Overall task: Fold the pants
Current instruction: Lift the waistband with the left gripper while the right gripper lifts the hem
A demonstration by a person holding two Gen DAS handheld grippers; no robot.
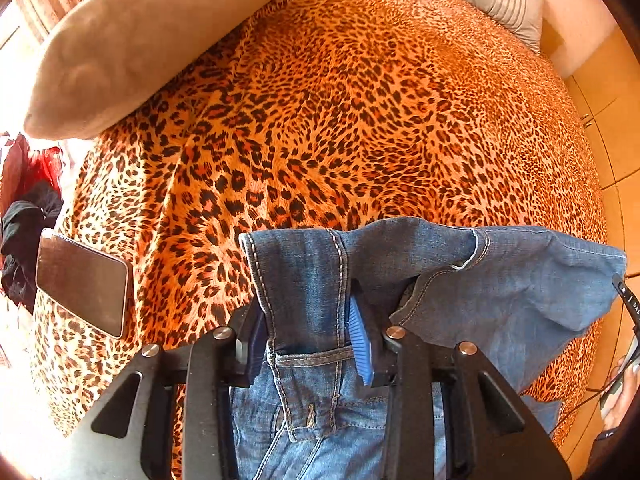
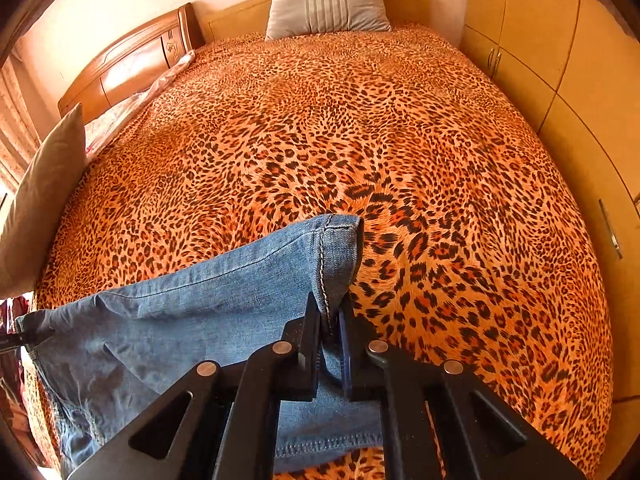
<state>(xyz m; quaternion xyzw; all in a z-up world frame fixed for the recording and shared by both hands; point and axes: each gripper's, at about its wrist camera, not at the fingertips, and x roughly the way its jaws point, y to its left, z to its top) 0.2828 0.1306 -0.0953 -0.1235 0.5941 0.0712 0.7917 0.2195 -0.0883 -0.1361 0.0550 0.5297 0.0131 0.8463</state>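
Blue jeans (image 1: 304, 280) up off the bed (image 1: 360, 120), held at two spots. Left claw (image 1: 312, 344) clamped on the thick top band by a belt loop. Right claw (image 2: 330, 320) pinched tight on a leg hem (image 2: 336, 256). Cloth hanging loose between both claws. Phone (image 1: 82, 282) flat on the bed, near a tan pillow (image 1: 132, 40). Striped pillow (image 2: 326, 0) far off at the headboard.

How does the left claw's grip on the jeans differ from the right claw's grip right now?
The left claw clamps a thick bunch at the waistband, belt loop showing between its fingers; the right claw pinches a thin folded edge along a leg seam. The left claw's fingers stand wider apart; the right claw's are nearly together. Both hold the same jeans above the leopard-print bedspread.
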